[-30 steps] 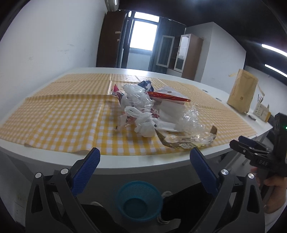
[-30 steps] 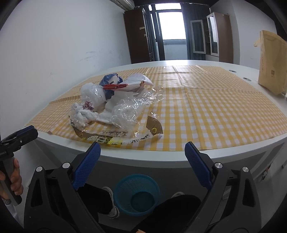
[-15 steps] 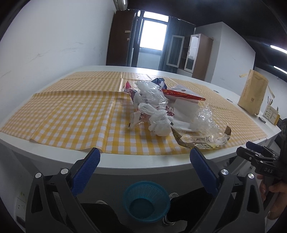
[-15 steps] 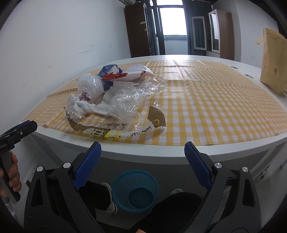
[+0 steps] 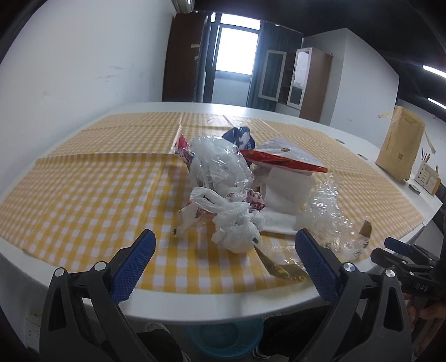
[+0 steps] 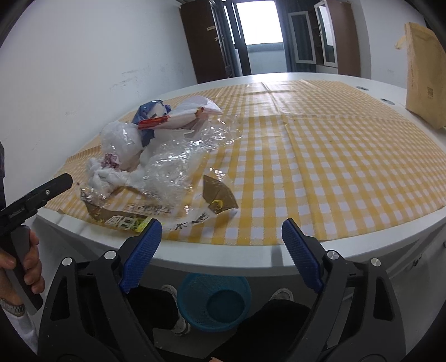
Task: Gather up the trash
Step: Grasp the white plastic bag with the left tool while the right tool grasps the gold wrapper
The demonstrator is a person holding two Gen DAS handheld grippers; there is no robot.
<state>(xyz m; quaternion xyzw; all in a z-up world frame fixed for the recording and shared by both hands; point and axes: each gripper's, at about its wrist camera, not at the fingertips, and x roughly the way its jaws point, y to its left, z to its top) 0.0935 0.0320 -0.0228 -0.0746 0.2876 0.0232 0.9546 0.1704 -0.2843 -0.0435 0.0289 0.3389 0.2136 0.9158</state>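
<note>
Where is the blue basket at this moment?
The blue basket stands on the floor under the near edge of the table, between the person's feet; in the right wrist view it shows low, between the two fingers.

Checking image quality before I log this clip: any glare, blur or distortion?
Left wrist: window blown out, checked cloth slightly soft, table edge bowed by fisheye. Right wrist: sharper, window overexposed, highlights glinting on clear plastic wrap.

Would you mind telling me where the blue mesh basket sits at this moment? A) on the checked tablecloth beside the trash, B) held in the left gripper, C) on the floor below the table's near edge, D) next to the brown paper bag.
C: the right wrist view shows the blue mesh basket on the floor under the table edge, between the person's feet.
</note>
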